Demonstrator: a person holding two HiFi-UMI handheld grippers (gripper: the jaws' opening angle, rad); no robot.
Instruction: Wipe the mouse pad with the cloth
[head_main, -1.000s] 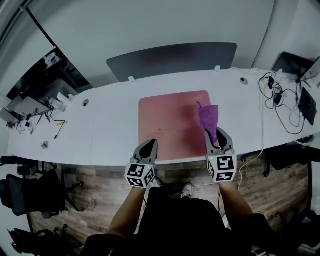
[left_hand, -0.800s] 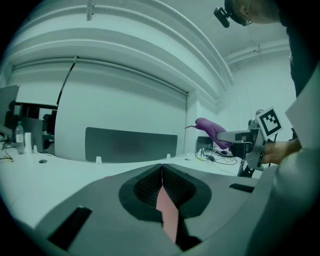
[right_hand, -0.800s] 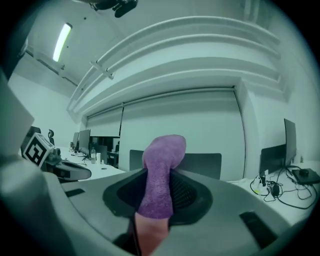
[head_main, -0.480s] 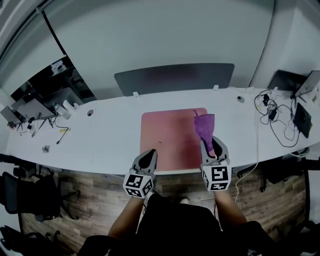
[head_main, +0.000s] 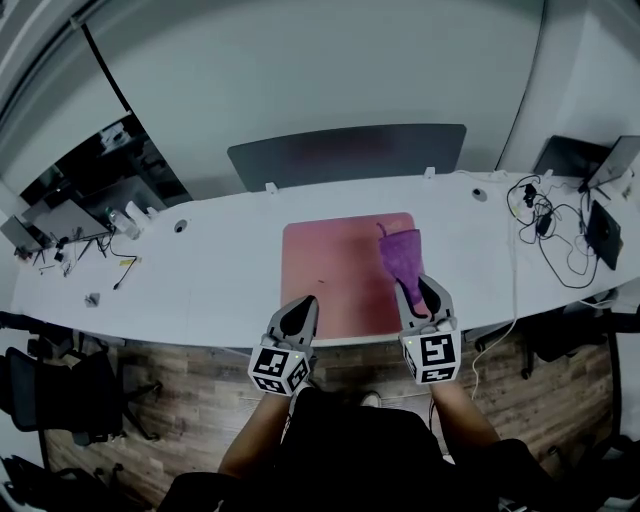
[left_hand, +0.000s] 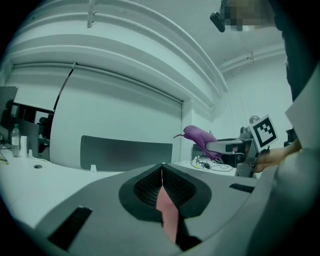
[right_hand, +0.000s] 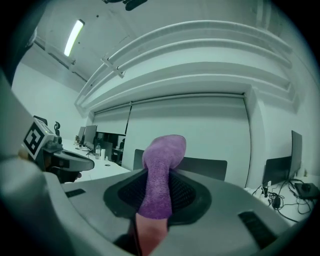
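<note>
Two tools, one cloth, one mouse pad

Head view's steeply down over the white desk; gripper views sit low at its near edge, facing the far divider panel all three share.

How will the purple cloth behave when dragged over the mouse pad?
Probably floppy: the cloth curls over beyond the shut jaws of the right gripper. Its fuzzy pile looks likely to grip the mouse pad, not slide.
</note>
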